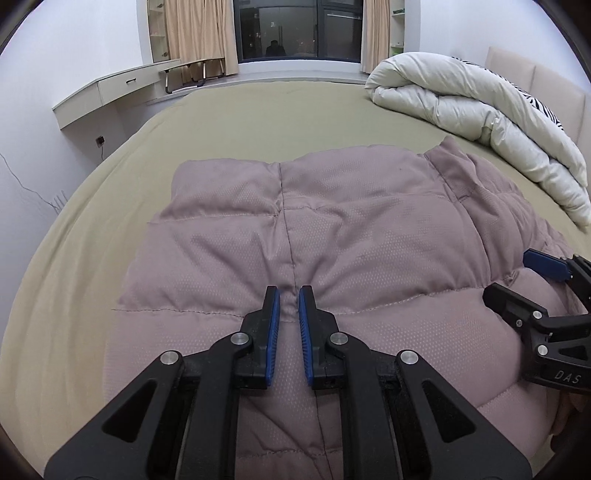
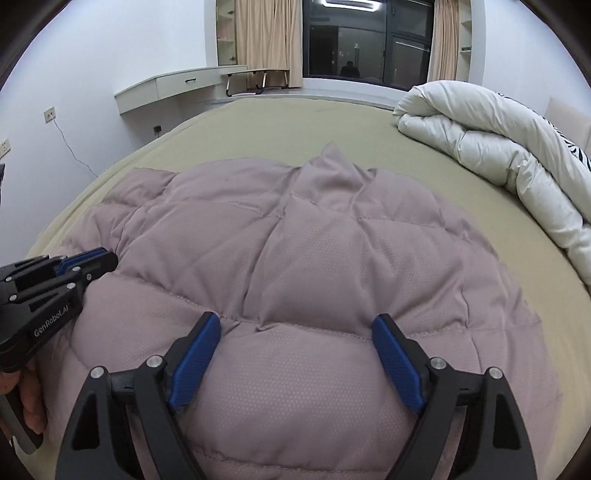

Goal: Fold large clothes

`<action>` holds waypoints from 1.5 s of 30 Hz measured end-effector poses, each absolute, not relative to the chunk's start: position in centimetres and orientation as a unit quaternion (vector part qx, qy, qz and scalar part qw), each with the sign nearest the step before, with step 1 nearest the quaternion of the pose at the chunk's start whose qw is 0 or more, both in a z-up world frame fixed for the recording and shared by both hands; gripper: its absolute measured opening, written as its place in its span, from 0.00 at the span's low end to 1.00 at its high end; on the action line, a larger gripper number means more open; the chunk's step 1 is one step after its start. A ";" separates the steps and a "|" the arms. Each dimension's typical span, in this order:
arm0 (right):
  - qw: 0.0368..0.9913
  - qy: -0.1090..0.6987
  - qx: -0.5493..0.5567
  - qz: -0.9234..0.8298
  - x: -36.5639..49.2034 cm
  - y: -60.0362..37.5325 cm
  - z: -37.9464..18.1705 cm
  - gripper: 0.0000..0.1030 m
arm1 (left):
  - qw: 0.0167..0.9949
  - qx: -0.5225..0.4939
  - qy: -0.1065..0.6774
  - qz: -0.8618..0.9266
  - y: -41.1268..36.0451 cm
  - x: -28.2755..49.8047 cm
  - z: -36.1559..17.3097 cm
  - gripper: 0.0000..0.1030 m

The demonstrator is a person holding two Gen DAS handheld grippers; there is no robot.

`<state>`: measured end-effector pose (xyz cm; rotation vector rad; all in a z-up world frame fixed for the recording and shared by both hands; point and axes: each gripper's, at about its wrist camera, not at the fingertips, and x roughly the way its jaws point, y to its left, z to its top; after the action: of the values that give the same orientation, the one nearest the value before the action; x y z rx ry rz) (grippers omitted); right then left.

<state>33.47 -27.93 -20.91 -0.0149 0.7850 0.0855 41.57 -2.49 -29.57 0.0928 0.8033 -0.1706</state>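
A mauve quilted down jacket (image 1: 332,236) lies spread on the olive-green bed (image 1: 258,118); it also shows in the right wrist view (image 2: 295,251). My left gripper (image 1: 289,293) is nearly closed, its blue pads pinching a ridge of jacket fabric along the centre seam. It shows at the left edge of the right wrist view (image 2: 92,260). My right gripper (image 2: 295,325) is open wide, its fingers resting on the puffy jacket without holding it. It shows at the right edge of the left wrist view (image 1: 517,277).
A rolled white duvet (image 1: 480,110) lies along the bed's right side, also in the right wrist view (image 2: 498,147). A wall-mounted desk (image 1: 110,88) and a dark window (image 1: 295,29) with curtains stand beyond the bed.
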 end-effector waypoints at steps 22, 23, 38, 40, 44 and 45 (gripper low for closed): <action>0.926 0.345 0.151 0.035 26.6 -41.1 -14.9 1.00 | 0.891 -0.116 0.428 -0.094 11.6 34.2 -25.4 0.98; 0.921 0.351 0.165 0.034 26.6 -42.6 -15.3 1.00 | 0.883 -0.140 0.436 -0.103 12.5 34.2 -26.0 0.98; 0.821 0.456 0.323 0.116 29.9 -49.9 -24.9 1.00 | 0.784 -0.296 0.511 -0.191 17.3 38.2 -33.6 0.97; 0.813 0.454 0.342 0.127 30.4 -50.2 -25.2 1.00 | 0.777 -0.305 0.514 -0.197 17.2 39.1 -34.3 0.97; 0.803 0.458 0.354 0.144 30.9 -50.6 -25.7 0.99 | 0.779 -0.333 0.497 -0.189 19.2 39.8 -34.2 0.97; 0.800 0.459 0.357 0.148 31.0 -50.7 -25.8 0.99 | 0.777 -0.339 0.496 -0.190 19.3 40.1 -34.3 0.97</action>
<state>30.99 -50.71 -25.82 0.7649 0.9835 0.3178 40.13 19.30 -34.32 -0.7327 1.0733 -0.4110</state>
